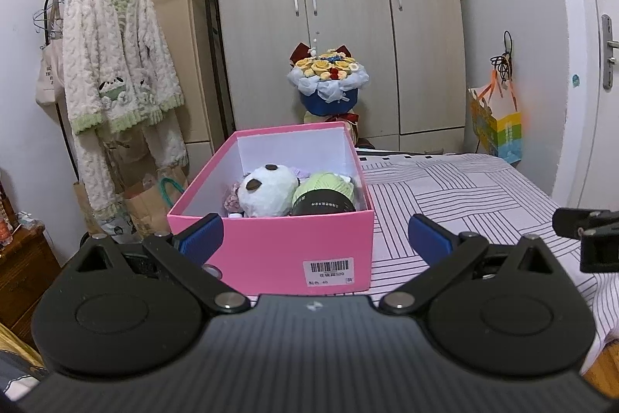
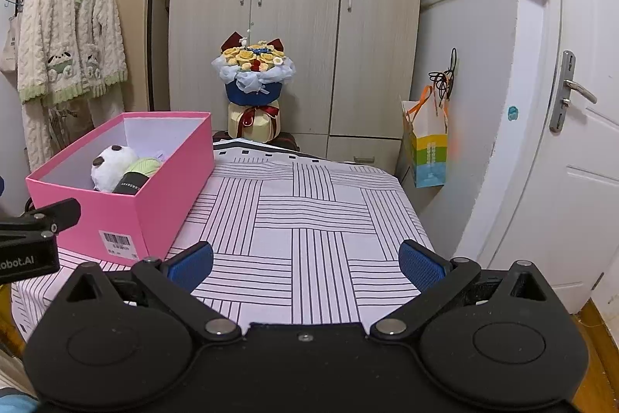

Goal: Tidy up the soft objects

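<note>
A pink box [image 1: 271, 242] stands on the striped table top [image 1: 445, 188]. Inside it lie a white panda plush [image 1: 267, 190], a green yarn ball [image 1: 325, 196] with a black label, and a small purple knit piece [image 1: 232, 200]. My left gripper [image 1: 315, 239] is open and empty, just in front of the box's near wall. The box also shows in the right wrist view [image 2: 154, 196], at the left, with the plush [image 2: 112, 165] and yarn [image 2: 143, 167] in it. My right gripper [image 2: 305, 264] is open and empty over the bare cloth, to the right of the box.
A flower bouquet [image 1: 327, 80] stands behind the table before a wardrobe [image 1: 340, 6]. A clothes rack with a fluffy robe [image 1: 116, 64] is at the left. A paper bag [image 2: 425, 149] hangs on the right wall by a door [image 2: 572, 103].
</note>
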A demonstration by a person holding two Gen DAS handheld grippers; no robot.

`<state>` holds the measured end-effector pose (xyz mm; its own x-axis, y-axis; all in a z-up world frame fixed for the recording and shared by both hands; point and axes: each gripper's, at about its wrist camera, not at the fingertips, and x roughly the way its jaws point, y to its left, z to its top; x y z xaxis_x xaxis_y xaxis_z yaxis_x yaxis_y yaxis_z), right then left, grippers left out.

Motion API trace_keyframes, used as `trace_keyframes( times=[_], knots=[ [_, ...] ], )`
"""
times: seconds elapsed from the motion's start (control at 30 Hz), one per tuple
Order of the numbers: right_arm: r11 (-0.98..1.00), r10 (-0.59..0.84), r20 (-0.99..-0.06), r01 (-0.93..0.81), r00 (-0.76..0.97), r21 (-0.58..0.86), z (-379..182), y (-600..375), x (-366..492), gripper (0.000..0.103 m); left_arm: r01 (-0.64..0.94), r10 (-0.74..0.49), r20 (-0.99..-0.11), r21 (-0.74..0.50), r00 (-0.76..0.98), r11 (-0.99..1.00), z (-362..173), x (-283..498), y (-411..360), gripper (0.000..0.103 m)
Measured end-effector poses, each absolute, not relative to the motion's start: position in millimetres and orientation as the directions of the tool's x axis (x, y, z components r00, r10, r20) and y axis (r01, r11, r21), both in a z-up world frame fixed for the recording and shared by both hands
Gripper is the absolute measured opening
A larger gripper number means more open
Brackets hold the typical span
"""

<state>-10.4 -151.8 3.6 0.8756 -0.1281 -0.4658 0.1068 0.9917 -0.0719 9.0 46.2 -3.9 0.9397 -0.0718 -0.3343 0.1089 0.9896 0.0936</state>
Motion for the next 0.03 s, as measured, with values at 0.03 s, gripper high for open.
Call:
trace_keyframes(
  times=[0.03],
  knots=[
    [0.992,-0.128,-0.464,0.107,0.876,-0.072,3.6,-151.8,-10.3,0.103,0.109,-0.072,-0.334,0.093,0.940,0.990,-3.7,8.9,46.5,0.103]
  ],
)
